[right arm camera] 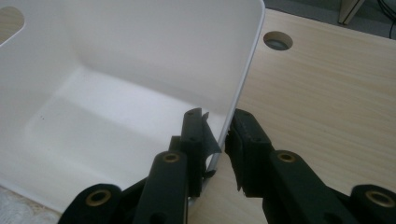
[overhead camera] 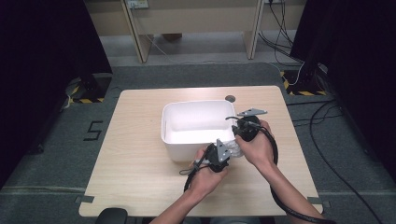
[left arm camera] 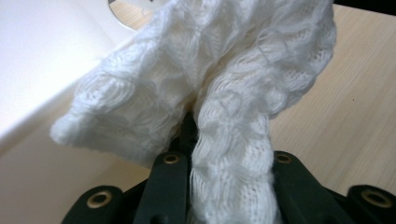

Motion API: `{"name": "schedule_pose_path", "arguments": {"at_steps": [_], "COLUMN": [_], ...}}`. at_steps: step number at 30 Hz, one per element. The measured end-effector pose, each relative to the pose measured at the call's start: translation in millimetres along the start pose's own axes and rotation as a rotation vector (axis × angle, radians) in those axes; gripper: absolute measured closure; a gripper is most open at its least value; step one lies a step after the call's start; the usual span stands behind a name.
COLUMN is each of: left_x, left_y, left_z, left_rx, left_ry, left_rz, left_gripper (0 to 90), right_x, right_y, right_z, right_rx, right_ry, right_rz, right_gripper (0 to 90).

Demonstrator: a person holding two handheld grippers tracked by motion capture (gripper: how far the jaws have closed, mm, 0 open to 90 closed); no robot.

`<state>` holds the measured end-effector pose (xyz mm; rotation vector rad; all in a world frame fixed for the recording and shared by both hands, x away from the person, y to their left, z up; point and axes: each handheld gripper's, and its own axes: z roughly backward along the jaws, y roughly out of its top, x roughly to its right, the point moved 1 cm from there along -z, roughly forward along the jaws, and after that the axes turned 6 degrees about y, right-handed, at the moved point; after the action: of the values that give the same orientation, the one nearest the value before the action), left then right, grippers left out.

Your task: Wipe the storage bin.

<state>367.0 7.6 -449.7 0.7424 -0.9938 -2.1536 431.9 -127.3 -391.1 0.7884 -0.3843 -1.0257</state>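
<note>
A white knitted cloth (left arm camera: 224, 70) hangs bunched from my left gripper (left arm camera: 205, 140), whose jaws are shut on it. In the high view this left gripper (overhead camera: 219, 154) is just in front of the near right corner of a white plastic bin (overhead camera: 187, 149), with the cloth (overhead camera: 235, 150) beside that corner. My right gripper (right arm camera: 219, 130) straddles the bin's right wall (right arm camera: 140, 46), one jaw inside and one outside, closed on the thin rim. From above, the right gripper (overhead camera: 243, 130) sits at the bin's right edge. The bin's inside looks bare.
The bin stands in the middle of a light wooden table (overhead camera: 135, 154). A round cable hole (overhead camera: 229, 98) lies just behind the bin. Bare tabletop stretches to the left and right of it. Dark curtains and floor cables surround the table.
</note>
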Motion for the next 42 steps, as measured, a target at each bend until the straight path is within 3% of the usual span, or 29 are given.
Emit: {"name": "schedule_pose_path", "arguments": {"at_steps": [12, 15, 19, 24, 25, 27, 30, 31, 32, 34, 36, 37, 42], "left_x": [1.0, 0.8, -3.0, -14.9, -24.2, -30.5, -52.6, -52.6, -64.9, -78.5, -84.2, -96.3, -119.9], "left_y": [3.1, 1.4, -3.9, -15.3, -23.9, -29.9, -51.5, -51.5, -63.5, -75.1, -80.4, -90.1, -105.1], "left_z": [2.6, 5.6, 17.5, 34.3, 45.1, 51.8, 74.2, 74.2, 85.8, 98.6, 103.8, 113.3, 133.7], "left_rx": [0.014, 0.009, 0.01, 0.01, 0.002, -0.004, -0.01, -0.01, -0.01, -0.023, -0.023, -0.029, -0.048], "left_ry": [0.009, 0.009, -0.009, 0.002, 0.013, 0.022, 0.057, 0.057, 0.089, 0.135, 0.144, 0.164, 0.222], "left_rz": [0.012, -0.006, 0.002, 0.014, 0.022, 0.03, 0.085, 0.085, 0.117, 0.13, 0.146, 0.17, 0.187], "left_gripper": [76.2, 76.2, 76.1, 76.1, 76.1, 76.1, 76.1, 76.1, 76.1, 76.1, 76.1, 76.1, 76.1], "right_x": [-0.1, -0.5, -0.1, -1.6, -2.2, -2.4, -4.4, -4.4, -4.1, -3.2, -2.3, -1.5, 2.3], "right_y": [0.1, 0.5, 0.1, -0.7, -1.0, -1.1, -1.3, -1.3, -0.3, 0.9, 1.9, 2.7, 5.6], "right_z": [0.1, 0.0, -0.7, -1.9, -2.3, -2.3, -1.8, -1.8, -0.8, -0.1, 0.4, -0.2, -1.2], "right_rx": [-0.001, -0.003, -0.005, -0.016, -0.022, -0.024, -0.036, -0.036, -0.041, -0.045, -0.048, -0.049, -0.066], "right_ry": [0.003, 0.007, 0.02, 0.024, 0.016, 0.016, 0.007, 0.007, 0.008, 0.013, 0.016, 0.018, 0.023], "right_rz": [-0.005, -0.014, -0.035, -0.049, -0.052, -0.05, -0.04, -0.04, -0.039, -0.038, -0.033, -0.026, -0.02], "right_gripper": [76.2, 75.6, 70.6, 66.9, 66.8, 67.1, 69.7, 69.7, 71.7, 73.6, 74.9, 77.3, 80.5]}}
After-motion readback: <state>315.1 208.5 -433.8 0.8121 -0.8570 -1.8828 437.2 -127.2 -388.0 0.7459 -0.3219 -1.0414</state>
